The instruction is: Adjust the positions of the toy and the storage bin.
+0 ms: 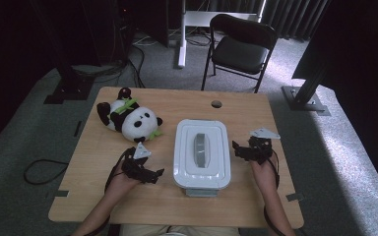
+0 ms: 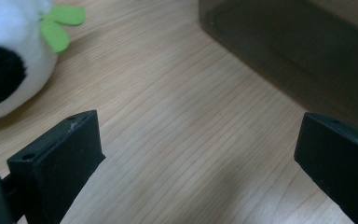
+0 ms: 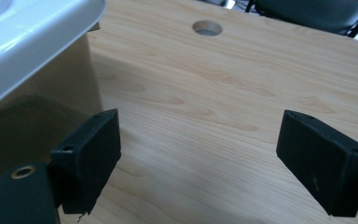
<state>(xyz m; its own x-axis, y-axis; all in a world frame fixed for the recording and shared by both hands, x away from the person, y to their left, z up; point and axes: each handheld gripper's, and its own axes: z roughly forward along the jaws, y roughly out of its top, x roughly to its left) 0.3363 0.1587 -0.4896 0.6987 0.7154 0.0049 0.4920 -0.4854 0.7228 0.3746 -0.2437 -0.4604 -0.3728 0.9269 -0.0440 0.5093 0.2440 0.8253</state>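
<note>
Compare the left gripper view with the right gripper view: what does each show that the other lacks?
Left gripper view alone: the panda with its green leaf, left of the left tool. Right gripper view alone: the box's white lid, the table's round hole and a chair beyond. Shared: the wooden table, the box beside each tool, and open jaws, as on the right tool.

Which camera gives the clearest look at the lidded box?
The high view: the lidded box shows whole, lid and grey handle, mid-table between the two grippers. The right gripper view catches just a lid corner and clear wall; the left gripper view a dim side wall.
</note>
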